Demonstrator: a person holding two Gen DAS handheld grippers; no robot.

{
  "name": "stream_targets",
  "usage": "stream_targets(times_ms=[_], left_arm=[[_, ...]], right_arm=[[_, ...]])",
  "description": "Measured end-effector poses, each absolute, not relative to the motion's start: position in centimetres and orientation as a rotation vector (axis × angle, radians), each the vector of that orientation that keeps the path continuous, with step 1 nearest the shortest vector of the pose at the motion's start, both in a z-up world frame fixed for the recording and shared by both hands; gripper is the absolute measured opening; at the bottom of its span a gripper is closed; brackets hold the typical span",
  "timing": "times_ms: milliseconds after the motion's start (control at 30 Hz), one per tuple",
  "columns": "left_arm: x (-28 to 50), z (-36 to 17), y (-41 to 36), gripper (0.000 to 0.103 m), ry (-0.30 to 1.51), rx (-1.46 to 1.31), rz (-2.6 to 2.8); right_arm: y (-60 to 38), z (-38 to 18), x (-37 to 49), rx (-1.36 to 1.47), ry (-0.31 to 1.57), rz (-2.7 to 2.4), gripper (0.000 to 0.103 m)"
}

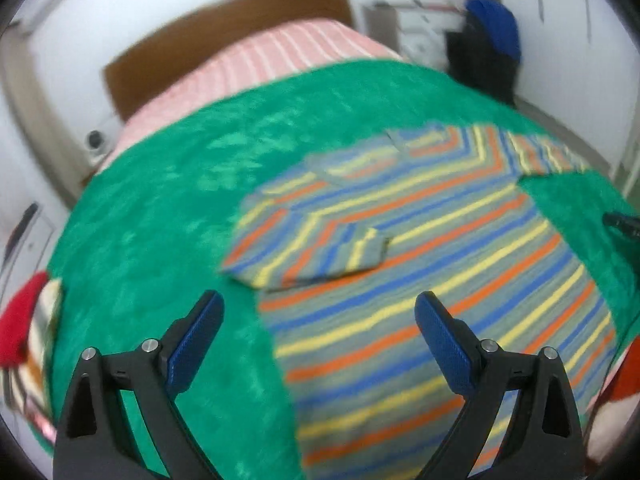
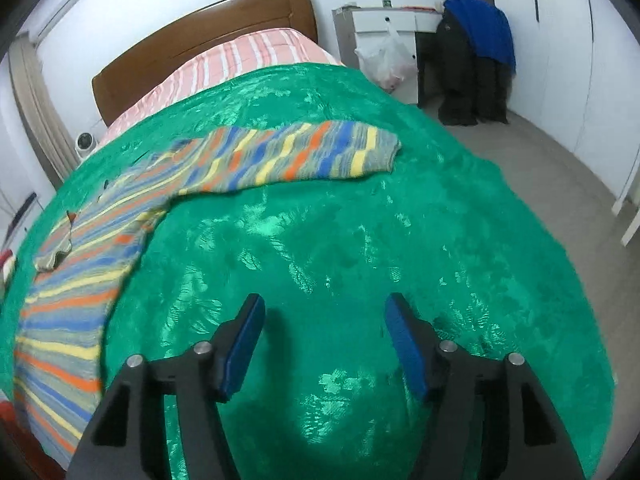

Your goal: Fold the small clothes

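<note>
A small sweater [image 1: 420, 248] with orange, yellow, blue and grey stripes lies flat on the green blanket [image 1: 160, 240]. One sleeve [image 1: 312, 252] is folded across its chest. The other sleeve [image 2: 288, 152] stretches out sideways over the blanket. My left gripper [image 1: 319, 298] hovers open above the sweater's lower left edge, with nothing between its blue pads [image 1: 192, 344]. My right gripper [image 2: 325, 300] is open over bare blanket [image 2: 320, 240], to the right of the sweater's body [image 2: 68, 288] and nearer than the outstretched sleeve, and it holds nothing.
Pink striped bedding [image 2: 248, 56] and a wooden headboard [image 2: 200, 28] lie beyond the blanket. Red and striped clothes [image 1: 24, 320] sit at the bed's left edge. A white desk [image 2: 384, 20], a plastic bag [image 2: 386, 60] and dark and blue garments [image 2: 476, 56] stand at the back right, with grey floor beside the bed.
</note>
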State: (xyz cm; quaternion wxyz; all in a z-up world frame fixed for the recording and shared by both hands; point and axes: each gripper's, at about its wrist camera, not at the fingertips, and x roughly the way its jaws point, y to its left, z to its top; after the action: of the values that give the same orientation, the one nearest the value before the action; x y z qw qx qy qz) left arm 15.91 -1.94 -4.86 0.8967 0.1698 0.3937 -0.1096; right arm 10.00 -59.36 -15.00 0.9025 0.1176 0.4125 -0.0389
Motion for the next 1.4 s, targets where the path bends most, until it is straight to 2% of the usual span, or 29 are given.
stream_targets(times_ms=[67,233,300,333,367,400,500,633,800,833,933,1000,1033,1067,1300,1367,1400], left_arm=[[18.0,-7.4,-3.8,0.087,0.866,0.403,-0.244],[22.8,-11.7,-6.4,0.084,0.913,0.477,-0.151],[24.3,-12.6,-6.1,0.068,0.941,0.434,-0.124],[25.1,-13.2,-5.7,0.033,0.975,0.401,-0.124],[25.7,-13.5,-5.3,0.008,1.009,0.365,-0.121],[26.0,-13.2,-4.3,0.008,1.015,0.318,-0.11],[26.1,-9.7,1.5,0.007,0.966,0.045,-0.078],[25.0,-6.2,14.6,0.007,0.896,-0.366,0.055],[24.0,-8.8,26.5,0.01,0.918,-0.524,0.327],[23.9,-10.0,28.2,0.018,0.948,-0.551,0.358],[22.8,-12.8,31.3,0.025,0.982,-0.615,0.423],[21.6,-13.5,32.4,0.041,0.947,-0.711,0.384],[20.8,-13.7,33.0,0.055,0.911,-0.777,0.354],[20.2,-13.8,33.3,0.063,0.881,-0.82,0.331],[21.0,-13.9,30.0,0.065,0.911,-0.77,0.141],[21.0,-13.6,29.8,0.077,0.853,-0.835,0.117],[20.9,-13.5,29.7,0.079,0.838,-0.848,0.127]], right_arm=[[-59.5,-15.2,10.1,0.249,0.855,-0.083,0.063],[-58.9,-15.3,10.1,0.223,0.854,-0.082,0.067],[-58.8,-15.3,10.0,0.216,0.852,-0.081,0.068],[-58.7,-15.3,9.9,0.214,0.852,-0.08,0.069],[-58.7,-15.3,9.9,0.212,0.851,-0.079,0.069],[-58.7,-15.3,9.9,0.212,0.85,-0.079,0.069],[-58.7,-15.4,10.0,0.216,0.848,-0.078,0.069],[-58.7,-15.4,10.0,0.217,0.845,-0.073,0.07],[-58.3,-15.6,10.2,0.199,0.847,-0.076,0.073],[-58.2,-15.6,10.2,0.193,0.849,-0.079,0.074],[-57.7,-15.7,10.3,0.167,0.853,-0.091,0.074],[-57.6,-15.7,10.3,0.16,0.854,-0.095,0.074],[-57.6,-15.7,10.3,0.158,0.855,-0.096,0.074],[-57.5,-15.8,10.3,0.153,0.856,-0.098,0.074],[-56.6,-16.0,10.6,0.096,0.862,-0.114,0.081],[-56.6,-16.1,10.6,0.093,0.862,-0.115,0.081],[-56.6,-16.0,10.6,0.094,0.861,-0.114,0.081]])
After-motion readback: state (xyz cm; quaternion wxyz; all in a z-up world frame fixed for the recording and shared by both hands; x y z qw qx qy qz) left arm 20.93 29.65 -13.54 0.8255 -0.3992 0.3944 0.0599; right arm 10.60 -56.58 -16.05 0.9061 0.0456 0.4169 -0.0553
